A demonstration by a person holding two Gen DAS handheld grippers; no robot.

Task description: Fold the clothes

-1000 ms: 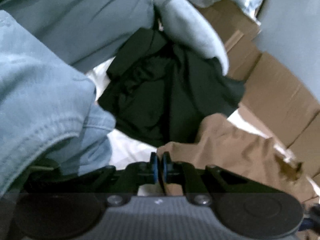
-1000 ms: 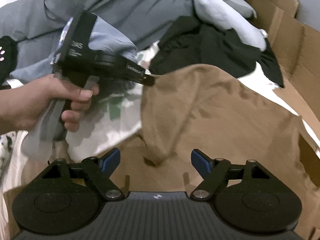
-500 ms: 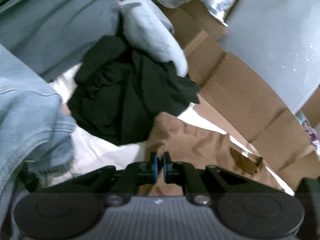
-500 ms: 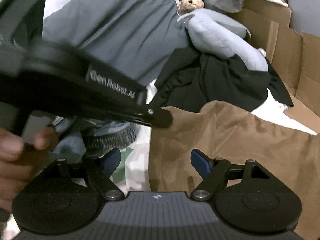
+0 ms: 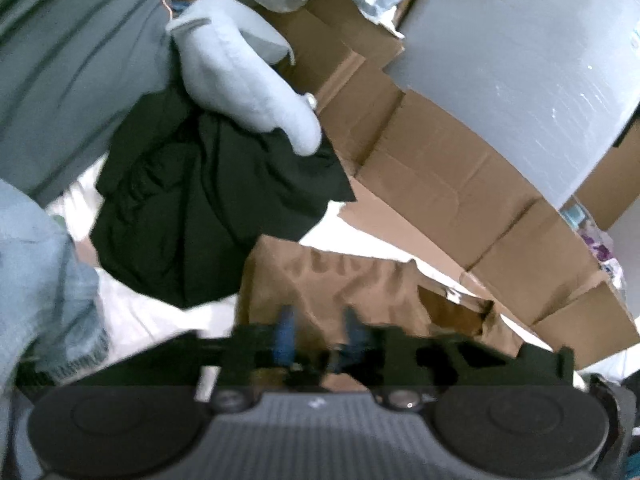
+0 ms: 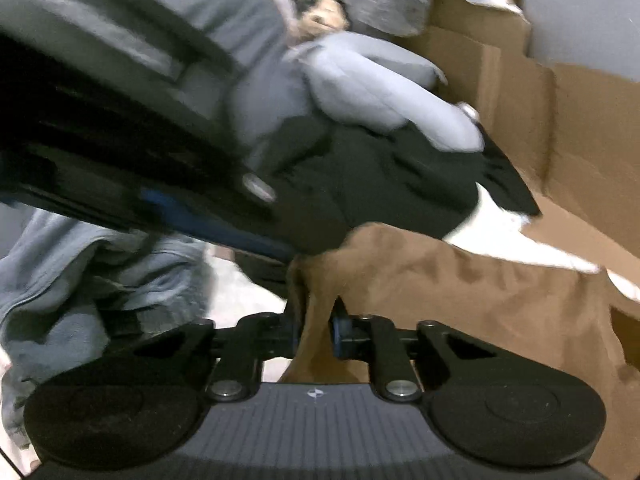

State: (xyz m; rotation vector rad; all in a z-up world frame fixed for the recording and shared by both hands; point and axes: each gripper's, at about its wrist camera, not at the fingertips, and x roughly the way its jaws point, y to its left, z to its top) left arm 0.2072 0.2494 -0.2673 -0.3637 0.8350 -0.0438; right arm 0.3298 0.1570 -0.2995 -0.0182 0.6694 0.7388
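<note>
The right gripper's blue-padded fingers pinch a fold of the brown cloth, which rises between them and spreads away to the right. The left gripper's fingers are blurred, a narrow gap between them with brown cloth showing through it; whether they grip it I cannot tell. No writing is readable. A black garment lies beyond the cloth, jeans to the left, cardboard to the right.

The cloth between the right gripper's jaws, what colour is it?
Brown; the cloth shows best in the right wrist view.
</note>
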